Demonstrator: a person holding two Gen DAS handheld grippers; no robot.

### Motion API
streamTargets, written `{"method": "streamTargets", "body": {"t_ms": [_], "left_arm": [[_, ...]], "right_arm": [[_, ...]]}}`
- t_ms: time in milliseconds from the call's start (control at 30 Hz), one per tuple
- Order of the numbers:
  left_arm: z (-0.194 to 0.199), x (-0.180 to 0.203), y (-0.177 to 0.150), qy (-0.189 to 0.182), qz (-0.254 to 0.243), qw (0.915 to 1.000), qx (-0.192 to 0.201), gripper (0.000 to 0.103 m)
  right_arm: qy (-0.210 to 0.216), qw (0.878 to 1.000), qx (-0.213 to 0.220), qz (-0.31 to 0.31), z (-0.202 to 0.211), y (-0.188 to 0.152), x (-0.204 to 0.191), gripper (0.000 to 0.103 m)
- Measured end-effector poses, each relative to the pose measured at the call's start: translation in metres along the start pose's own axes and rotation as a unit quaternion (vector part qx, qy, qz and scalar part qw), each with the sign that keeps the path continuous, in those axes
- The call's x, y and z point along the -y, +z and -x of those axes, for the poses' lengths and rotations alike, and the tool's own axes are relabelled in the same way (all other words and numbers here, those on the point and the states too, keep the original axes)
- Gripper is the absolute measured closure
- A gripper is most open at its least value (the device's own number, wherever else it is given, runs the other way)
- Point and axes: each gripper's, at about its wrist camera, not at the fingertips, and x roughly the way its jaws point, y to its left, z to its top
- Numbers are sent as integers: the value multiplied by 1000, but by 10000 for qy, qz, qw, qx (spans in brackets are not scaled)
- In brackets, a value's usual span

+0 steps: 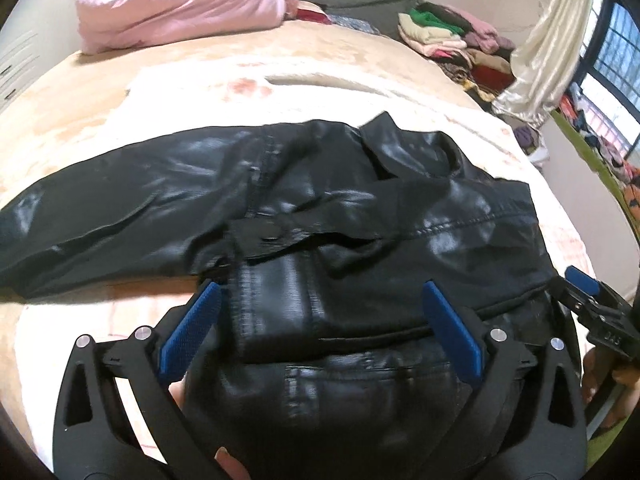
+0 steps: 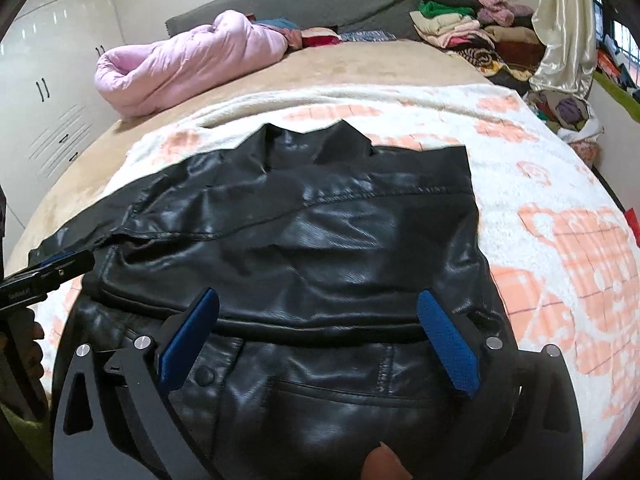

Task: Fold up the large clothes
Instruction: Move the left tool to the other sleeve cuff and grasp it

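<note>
Black leather-look jacket (image 2: 288,240) is lying flat on the patterned white-and-peach blanket (image 2: 560,240), near the bed's front edge, bottom part folded up over the body. One sleeve (image 1: 100,208) is trailing out toward the left edge.

Left gripper (image 1: 320,324) is hovering over the jacket's near fold, jaws spread wide, nothing between the pads. Right gripper (image 2: 320,328) likewise: jaws wide apart, pads clear of the material.

Handling judgement: the material is looking glossy and thick, so probably heavy, slippery and springy; folds are likely wanting to reopen. Best hold is probably at seams or hems, e.g. the stitched shoulder seam (image 2: 380,196) or the sleeve cuff, pinching a full layer.
</note>
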Motion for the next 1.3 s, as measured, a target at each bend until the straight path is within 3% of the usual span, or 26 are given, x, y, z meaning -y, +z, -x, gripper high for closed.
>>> {"method": "streamTargets", "body": {"t_ms": [433, 967, 1300], "left_arm": [[28, -50, 5, 660, 532, 9960, 290, 9], [45, -90, 11, 906, 1015, 9892, 537, 9], [56, -124, 11, 1047, 1565, 9800, 647, 9]], "right_arm": [[294, 9986, 239, 357, 9, 23, -59, 4], [763, 9929, 304, 861, -2, 42, -135, 4], [987, 9876, 242, 1199, -14, 51, -172, 4]]}}
